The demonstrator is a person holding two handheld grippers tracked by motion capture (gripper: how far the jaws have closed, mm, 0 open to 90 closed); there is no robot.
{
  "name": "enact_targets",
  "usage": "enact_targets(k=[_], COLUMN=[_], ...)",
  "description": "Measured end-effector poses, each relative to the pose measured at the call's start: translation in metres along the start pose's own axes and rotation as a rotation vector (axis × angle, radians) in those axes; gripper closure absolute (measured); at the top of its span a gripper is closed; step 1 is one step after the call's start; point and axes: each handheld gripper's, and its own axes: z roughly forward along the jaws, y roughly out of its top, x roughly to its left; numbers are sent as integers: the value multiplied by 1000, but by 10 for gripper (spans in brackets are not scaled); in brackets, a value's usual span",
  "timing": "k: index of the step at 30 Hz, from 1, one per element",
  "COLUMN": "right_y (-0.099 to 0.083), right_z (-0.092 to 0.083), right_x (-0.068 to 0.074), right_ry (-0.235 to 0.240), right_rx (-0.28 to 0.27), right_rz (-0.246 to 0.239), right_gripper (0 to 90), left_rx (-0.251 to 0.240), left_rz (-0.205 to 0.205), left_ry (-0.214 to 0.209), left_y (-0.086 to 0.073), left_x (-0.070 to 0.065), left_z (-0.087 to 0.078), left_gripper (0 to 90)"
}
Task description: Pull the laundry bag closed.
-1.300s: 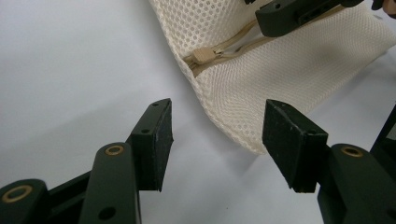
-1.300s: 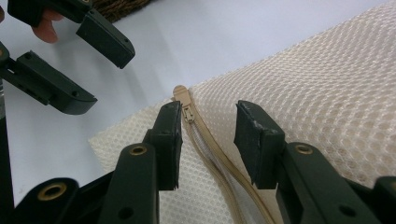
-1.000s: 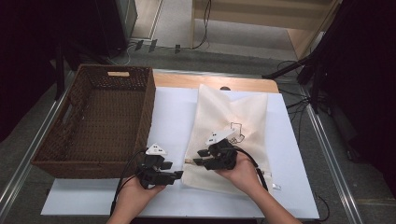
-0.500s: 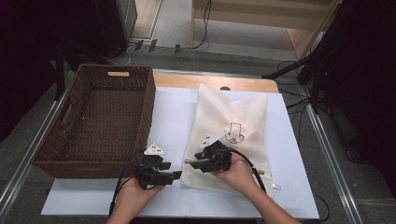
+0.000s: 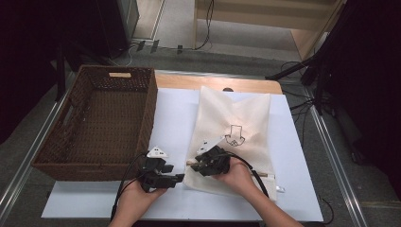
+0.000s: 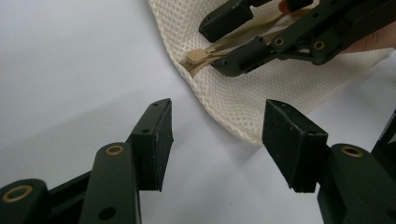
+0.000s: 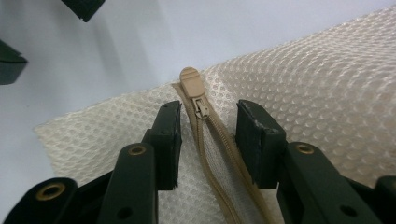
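A cream mesh bag point(image 5: 236, 127) with a small black print lies flat on the white sheet. Its tan zipper runs along the near edge and ends in a pull tab point(image 7: 192, 81) at the bag's near-left corner. My right gripper point(image 5: 195, 164) sits low over that corner, its jaws point(image 7: 208, 140) straddling the zipper just behind the tab. They have just been closing, but a gap shows at each pad. My left gripper point(image 5: 172, 173) rests open just left of the bag, pointing at the same corner point(image 6: 243, 126). In the left gripper view, nothing but white sheet lies between its pads point(image 6: 217, 140).
A large brown wicker basket point(image 5: 151, 109) stands at the left of the table, close to my left hand. Bare white sheet point(image 5: 175, 113) lies between basket and bag. Cables trail on the floor beyond the table's far and right edges.
My right gripper has sunk a little and shifted left onto the bag's near corner. The left gripper and the bag have stayed where they were.
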Motion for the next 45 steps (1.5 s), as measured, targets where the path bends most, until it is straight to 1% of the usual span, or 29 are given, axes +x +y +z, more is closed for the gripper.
enact_targets(k=[3, 4, 5, 7, 9, 12, 15, 17, 18, 19, 21, 25, 27, 30, 33, 34, 37, 41, 45], right_y=[0, 0, 0, 1, 2, 3, 4, 4, 4, 5, 5, 6, 6, 5, 5, 5, 5, 5, 4], right_z=[2, 2, 2, 2, 2, 2, -1, -4, -6, -9, -12, -19, -23, -27, -31, -33, -39, -46, -51], right_x=[3, 5, 6, 9, 12, 12, 7, 3, 1, 1, 1, 2, 2, 2, 3, 4, 5, 5, 6], right_ry=[-34, -37, -31, -36, -41, -42, 4, 30, 34, 39, 40, 36, 38, 34, 31, 28, 24, 22, 15], right_rx=[-3, 0, 1, 10, 15, 20, 31, 15, 5, -1, -14, -37, -49, -62, -76, -85, -105, -133, -145], right_rz=[-2, -7, -10, -14, -21, -5, 70, 94, 94, 105, 104, 85, 88, 87, 84, 77, 79, 77, 79], right_gripper=[686, 736, 755, 810, 842, 847, 848, 848, 848, 848, 848, 847, 848, 847, 847, 847, 847, 848, 847], left_rx=[5, 5, 7, 8, 10, 13, 15, 11, 5, 3, -2, -3, 4, -9, -2, -4, -7, -7, 12], left_rz=[0, 1, 2, 0, -3, 0, 2, 2, 2, 2, 3, 5, 15, 24, 36, 35, 40, 43, 52], left_ry=[0, 1, 1, -1, -4, -8, -10, -9, -8, -10, -16, -22, -29, -39, -45, -48, -54, -79, -110], left_y=[0, 0, 0, 0, 0, 0, 1, 1, 1, 2, 3, 6, 10, 15, 20, 22, 25, 30, 34], left_x=[0, 0, 0, 0, 0, -1, -1, -1, -1, -1, -1, -3, -5, -6, -7, -7, -7, -8, -7], left_z=[1, 1, 1, 1, 2, 4, 5, 5, 5, 5, 5, 8, 11, 14, 18, 19, 22, 25, 29], left_gripper=[430, 430, 430, 430, 430, 429, 429, 430, 429, 429, 430, 430, 428, 427, 425, 425, 425, 425, 434])
